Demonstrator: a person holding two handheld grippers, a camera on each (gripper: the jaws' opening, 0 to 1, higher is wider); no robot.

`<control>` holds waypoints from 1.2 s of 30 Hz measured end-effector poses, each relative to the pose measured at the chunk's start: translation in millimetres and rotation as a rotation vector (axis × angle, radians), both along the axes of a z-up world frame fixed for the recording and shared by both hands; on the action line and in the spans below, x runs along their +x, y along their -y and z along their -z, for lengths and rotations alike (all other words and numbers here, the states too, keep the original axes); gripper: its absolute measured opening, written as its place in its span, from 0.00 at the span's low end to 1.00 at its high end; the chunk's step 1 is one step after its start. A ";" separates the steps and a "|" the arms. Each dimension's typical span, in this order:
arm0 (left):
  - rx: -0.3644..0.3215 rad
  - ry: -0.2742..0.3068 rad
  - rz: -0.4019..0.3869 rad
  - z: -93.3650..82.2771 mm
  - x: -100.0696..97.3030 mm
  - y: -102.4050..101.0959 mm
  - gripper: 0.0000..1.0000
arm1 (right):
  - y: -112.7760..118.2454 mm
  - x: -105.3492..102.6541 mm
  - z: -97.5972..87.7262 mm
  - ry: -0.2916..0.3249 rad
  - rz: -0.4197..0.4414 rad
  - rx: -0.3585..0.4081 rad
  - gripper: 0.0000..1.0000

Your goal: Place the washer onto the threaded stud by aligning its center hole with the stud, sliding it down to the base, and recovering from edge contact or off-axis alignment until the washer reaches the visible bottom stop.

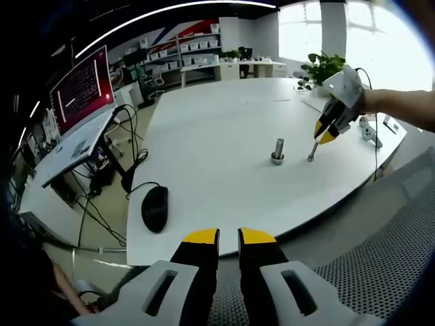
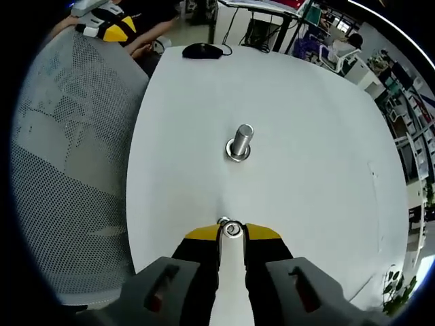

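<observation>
A thick metal stud (image 1: 278, 149) (image 2: 239, 141) stands upright mid-table with a ring around its base. To its right in the left gripper view is a thinner threaded stud (image 1: 312, 152). My right gripper (image 1: 327, 134) (image 2: 232, 233) hovers just above it, held by a person's arm. Its yellow-tipped jaws are shut on a small metal washer (image 2: 232, 229), pinched at the very tips, with the thin stud's top just beyond it. My left gripper (image 1: 228, 236) (image 2: 112, 27) is off the table's near edge, over a chair, jaws close together and holding nothing.
A black mouse (image 1: 155, 207) (image 2: 202, 50) lies near the table's edge (image 1: 204, 252). A grey mesh chair (image 1: 380, 258) (image 2: 68, 170) stands against that edge. A red-screened monitor (image 1: 81, 88) is on a side desk and a plant (image 1: 323, 66) at the far end.
</observation>
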State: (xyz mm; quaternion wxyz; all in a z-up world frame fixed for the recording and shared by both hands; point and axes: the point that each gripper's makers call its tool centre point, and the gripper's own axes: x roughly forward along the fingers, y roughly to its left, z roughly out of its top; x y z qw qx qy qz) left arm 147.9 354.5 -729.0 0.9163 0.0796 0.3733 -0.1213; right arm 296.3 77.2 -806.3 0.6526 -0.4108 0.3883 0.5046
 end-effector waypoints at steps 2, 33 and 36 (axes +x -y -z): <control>0.002 -0.002 0.000 0.3 -0.2 -0.1 0.08 | -0.6 0.4 0.6 0.001 -0.006 -0.001 0.14; -0.005 0.005 -0.015 -0.5 0.8 -1.3 0.08 | -1.1 -9.9 27.4 -0.075 -0.037 -0.061 0.14; -0.005 0.003 -0.015 -0.3 0.8 -1.4 0.08 | -0.9 -9.5 31.7 -0.084 -0.039 -0.066 0.14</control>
